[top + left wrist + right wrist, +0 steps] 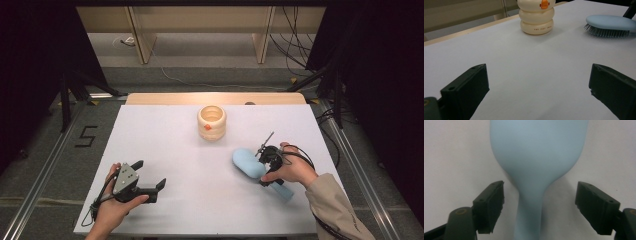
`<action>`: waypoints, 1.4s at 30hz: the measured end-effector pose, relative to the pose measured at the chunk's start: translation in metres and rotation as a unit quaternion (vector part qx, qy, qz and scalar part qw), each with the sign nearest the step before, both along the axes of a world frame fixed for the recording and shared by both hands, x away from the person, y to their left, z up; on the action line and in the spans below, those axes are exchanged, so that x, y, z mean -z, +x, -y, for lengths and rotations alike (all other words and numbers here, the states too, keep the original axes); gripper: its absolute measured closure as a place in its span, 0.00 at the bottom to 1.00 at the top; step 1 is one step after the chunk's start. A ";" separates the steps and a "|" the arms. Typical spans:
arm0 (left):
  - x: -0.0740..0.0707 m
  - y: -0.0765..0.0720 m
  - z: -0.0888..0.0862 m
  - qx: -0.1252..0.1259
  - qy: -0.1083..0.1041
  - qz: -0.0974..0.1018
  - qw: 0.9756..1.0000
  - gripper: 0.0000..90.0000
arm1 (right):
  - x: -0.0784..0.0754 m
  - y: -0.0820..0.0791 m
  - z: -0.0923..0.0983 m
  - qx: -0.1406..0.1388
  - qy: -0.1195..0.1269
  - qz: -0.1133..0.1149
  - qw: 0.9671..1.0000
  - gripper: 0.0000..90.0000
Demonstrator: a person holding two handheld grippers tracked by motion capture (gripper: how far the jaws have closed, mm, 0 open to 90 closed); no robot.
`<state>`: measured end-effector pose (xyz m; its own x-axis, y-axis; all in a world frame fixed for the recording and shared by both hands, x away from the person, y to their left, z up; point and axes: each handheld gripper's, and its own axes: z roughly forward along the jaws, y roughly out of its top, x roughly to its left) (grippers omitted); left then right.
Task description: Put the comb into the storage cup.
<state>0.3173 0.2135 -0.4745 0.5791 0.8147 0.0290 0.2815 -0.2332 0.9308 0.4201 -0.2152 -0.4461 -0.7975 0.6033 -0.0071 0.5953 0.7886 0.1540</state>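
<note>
A light blue hairbrush (250, 163) lies bristles down on the white table (190, 165), right of centre; its handle (282, 191) points toward the front right. My right gripper (268, 159) hovers directly over the brush neck, open, its two jaws straddling the neck (530, 195) without touching it. The brush head (611, 23) and its grey bristles show side-on in the left gripper view. A cream ringed holder with an orange duck bill (211, 122) stands upright at the table's middle back, seen also as the holder (537, 17). My left gripper (150, 175) rests open near the front left, nothing between its jaws.
The table's wooden back edge (215, 98) lies behind the holder. Metal rails (45, 170) run along both sides of the table, with tripod legs and cables on the floor beyond. Bare tabletop stretches between the two grippers.
</note>
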 end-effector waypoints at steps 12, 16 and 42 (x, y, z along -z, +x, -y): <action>0.000 0.000 -0.001 -0.001 0.001 0.001 1.000 0.02 | 0.007 0.000 -0.004 0.005 -0.001 0.000 1.000 0.34; 0.000 0.000 -0.001 0.000 0.001 0.000 1.000 0.02 | 0.009 0.000 -0.004 0.004 0.000 -0.004 1.000 0.37; 0.000 0.000 -0.001 0.000 0.000 0.000 1.000 0.03 | 0.009 0.000 -0.013 0.017 -0.022 -0.006 1.000 0.56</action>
